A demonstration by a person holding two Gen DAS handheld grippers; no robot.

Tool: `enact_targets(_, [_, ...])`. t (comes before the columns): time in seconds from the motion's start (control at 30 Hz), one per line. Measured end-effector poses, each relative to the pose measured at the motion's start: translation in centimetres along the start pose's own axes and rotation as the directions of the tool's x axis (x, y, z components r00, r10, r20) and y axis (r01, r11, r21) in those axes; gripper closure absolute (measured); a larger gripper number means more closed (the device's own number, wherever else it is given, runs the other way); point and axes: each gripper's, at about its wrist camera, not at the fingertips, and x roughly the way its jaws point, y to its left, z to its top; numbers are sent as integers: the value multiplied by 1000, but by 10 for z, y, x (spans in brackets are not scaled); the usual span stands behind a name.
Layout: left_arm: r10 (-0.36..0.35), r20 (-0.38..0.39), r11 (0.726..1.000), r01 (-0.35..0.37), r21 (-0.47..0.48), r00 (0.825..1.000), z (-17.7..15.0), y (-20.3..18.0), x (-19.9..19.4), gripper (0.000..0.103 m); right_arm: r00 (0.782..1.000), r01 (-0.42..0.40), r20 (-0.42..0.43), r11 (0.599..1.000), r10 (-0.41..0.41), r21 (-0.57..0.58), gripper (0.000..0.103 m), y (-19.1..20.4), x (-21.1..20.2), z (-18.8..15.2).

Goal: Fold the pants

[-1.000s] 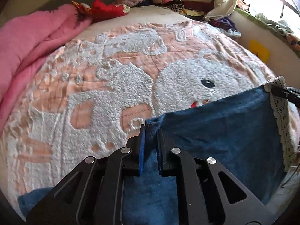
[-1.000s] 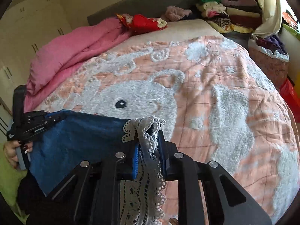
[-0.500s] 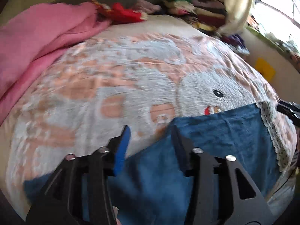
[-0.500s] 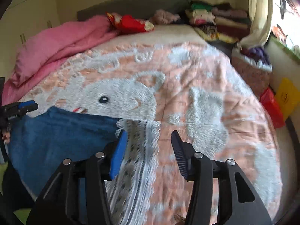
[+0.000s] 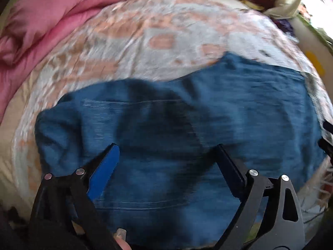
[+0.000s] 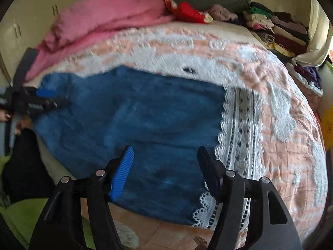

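The blue denim pants [image 5: 187, 125] lie spread on the bed's near edge, with a white lace hem [image 6: 241, 137] at their right end. My left gripper [image 5: 166, 152] is open and empty above the pants' left part. My right gripper [image 6: 165, 152] is open and empty above the pants near the lace hem. The pants also fill the middle of the right wrist view [image 6: 129, 114], where the left gripper [image 6: 44, 102] shows at the far left over the pants' left end.
The pants rest on a peach and white bear-pattern blanket [image 6: 239, 62]. A pink quilt [image 6: 100, 23] is piled at the back left. Stacks of folded clothes [image 6: 276, 29] sit at the back right. The floor [image 6: 158, 233] shows below the bed edge.
Both grippers have opened wider and pulled back from the pants, which dropped from being held up and now lie flat on the bed.
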Motion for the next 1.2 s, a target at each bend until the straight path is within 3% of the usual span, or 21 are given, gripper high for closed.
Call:
enact_targets(0.07, [-48, -10, 998, 47, -51, 999, -1, 14, 2, 16, 995, 78, -68, 997, -77, 18, 41, -10, 8, -8])
enact_targets(0.13, [-77, -6, 994, 77, -71, 997, -2, 20, 1, 16, 991, 104, -94, 992, -98, 67, 42, -26, 11, -16])
enact_targets(0.2, [-80, -11, 995, 79, -69, 997, -3, 20, 3, 15, 996, 52, -73, 990, -43, 132, 42, -38, 6, -24])
enact_targets(0.33, [-70, -3, 996, 70, -57, 998, -3, 15, 1, 12, 996, 67, -71, 992, -59, 110, 41, -32, 6, -24])
enact_targets(0.4, [-82, 44, 995, 84, -52, 996, -4, 14, -13, 12, 999, 41, -42, 989, -35, 140, 41, -36, -4, -23])
enact_targets(0.53, [-112, 105, 994, 109, 27, 988, -11, -3, -41, 12, 999, 10, 38, 986, -16, 168, 41, -39, -34, -26])
enact_targets(0.7, [-152, 138, 980, 132, 146, 979, -19, -40, -63, 12, 998, -4, 69, 988, -7, 157, 41, -29, -54, -33])
enact_targets(0.9, [-168, 87, 963, 144, 228, 982, -34, -75, -50, 12, 997, -40, 69, 992, 31, 122, 41, -8, -51, -35])
enact_targets(1.0, [-142, 47, 957, 125, 263, 989, -43, -91, -37, 12, 997, -52, 55, 993, 46, 109, 41, 1, -43, -37])
enact_targets(1.2, [-98, -39, 951, 105, 291, 994, -53, -99, -12, 10, 999, -18, -45, 994, 23, 112, 41, 0, -19, -50])
